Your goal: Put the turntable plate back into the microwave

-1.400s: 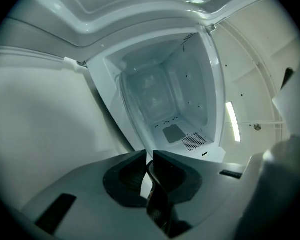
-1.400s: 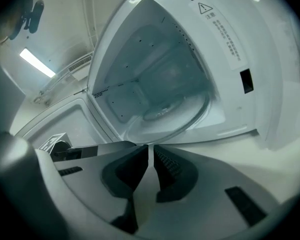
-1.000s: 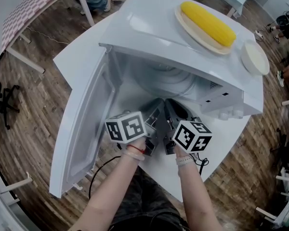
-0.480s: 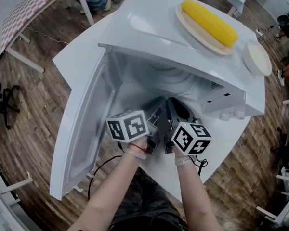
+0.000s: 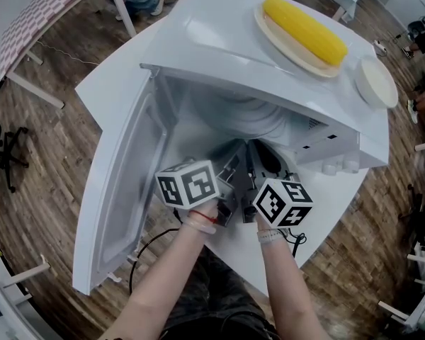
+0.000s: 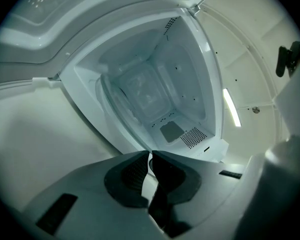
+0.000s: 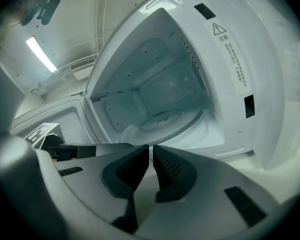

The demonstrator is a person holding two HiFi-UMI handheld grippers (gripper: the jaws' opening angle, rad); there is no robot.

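The white microwave [image 5: 227,48] stands on a white table with its door [image 5: 120,190] swung wide open to the left. The clear glass turntable plate [image 7: 165,119] lies flat on the cavity floor; its rim [image 6: 112,101] also shows in the left gripper view, and it shows pale in the head view [image 5: 251,119]. Both grippers hover side by side just outside the opening, pointing in. The left gripper [image 6: 151,156] [image 5: 234,165] is shut with nothing between its jaws. The right gripper [image 7: 151,149] [image 5: 258,163] is shut too, only a thin slit showing, and holds nothing.
On top of the microwave sit a corn cob on a beige plate [image 5: 304,30] and a white dish [image 5: 375,80]. The white table [image 5: 106,83] ends close behind my hands. A black cable [image 5: 145,250] hangs below the door. Wooden floor and other tables lie around.
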